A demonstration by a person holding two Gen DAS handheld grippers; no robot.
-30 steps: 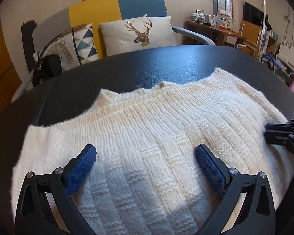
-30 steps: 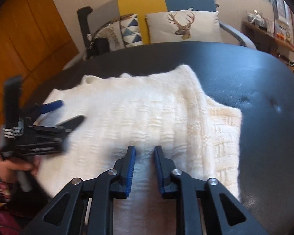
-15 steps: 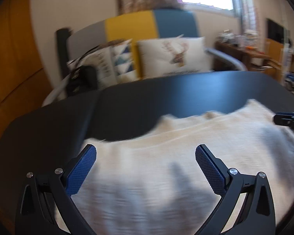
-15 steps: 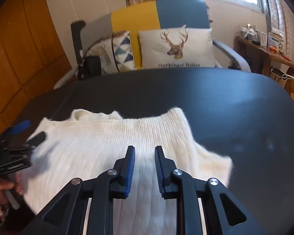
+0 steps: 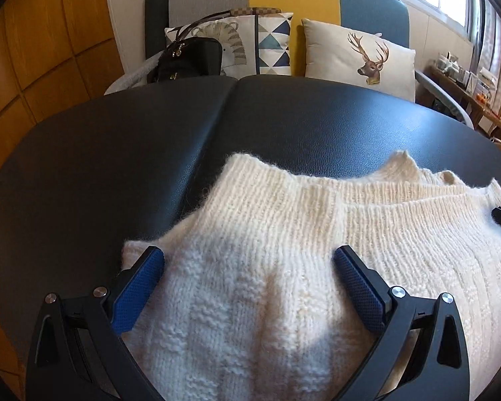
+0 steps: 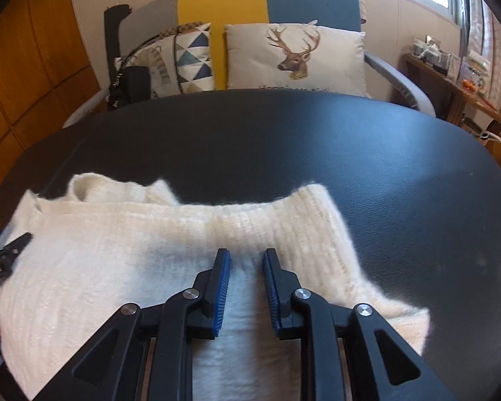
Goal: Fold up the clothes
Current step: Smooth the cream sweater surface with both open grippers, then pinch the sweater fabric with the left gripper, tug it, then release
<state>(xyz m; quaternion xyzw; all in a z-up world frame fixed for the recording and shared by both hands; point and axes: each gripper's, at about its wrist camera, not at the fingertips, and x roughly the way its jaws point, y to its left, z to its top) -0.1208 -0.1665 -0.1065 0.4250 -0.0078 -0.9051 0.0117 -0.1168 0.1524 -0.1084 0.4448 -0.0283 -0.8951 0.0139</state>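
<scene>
A: On the black padded table [image 5: 117, 167], cream knit sweater [image 5: 284, 234] lies spread at the near side, ribbed hem/edge toward the far side, part-folded w/ layers stacked at its right end in left wrist view.

B: L gripper?

A: Left gripper [image 5: 248, 260] over the sweater's left part, jaws wide apart, blue pads [image 5: 137, 284] either side of a raised hump of knit. Nothing pinched between them. Whether the tips touch the fabric, can't tell.

B: R one?

A: Right gripper [image 6: 246, 260] over the sweater [image 6: 117, 250] toward its right end, jaws narrow, small gap showing white knit btwn the pads [image 6: 222, 287]. Pads don't look pressed on anything, so not holding. Its tip also peeks in at the right edge of left wrist view.

B: Both visible to each other?

A: Yes, left gripper's fingers show at the left edge of right wrist view, w/ a bit of the person's hand below, partly cut off.

B: Bkgd?

A: Grey/yellow/blue armchair [image 6: 250, 0] behind the table, deer cushion [image 6: 294, 56], triangle-pattern cushion [image 6: 193, 56], black bag [image 5: 190, 60] on the seat. Wood-panel wall [image 5: 33, 50] at left, cluttered side table [image 6: 451, 77] at right by the window.
</scene>
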